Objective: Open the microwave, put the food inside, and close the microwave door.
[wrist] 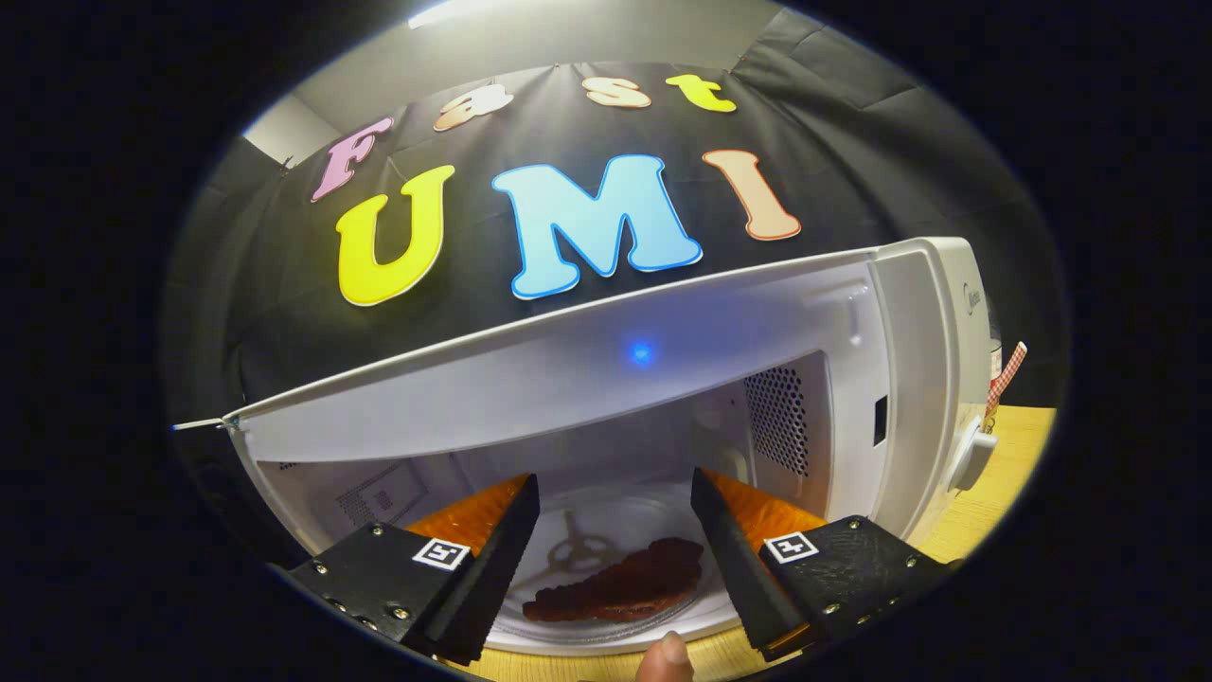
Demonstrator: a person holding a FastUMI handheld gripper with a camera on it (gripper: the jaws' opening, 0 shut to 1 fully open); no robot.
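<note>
A white microwave stands with its cavity open in front of me. A dark brown, flat piece of food lies on the glass turntable inside. My gripper is open, its two fingers spread wide at the mouth of the cavity, one on each side of the food. The food rests on the plate, apart from both fingers. Nothing is held between them.
The microwave's control panel with a knob is at its right side. A wooden tabletop carries the oven. A person's fingertip shows just below the turntable's front edge. A red-checked item stands behind the microwave's right side.
</note>
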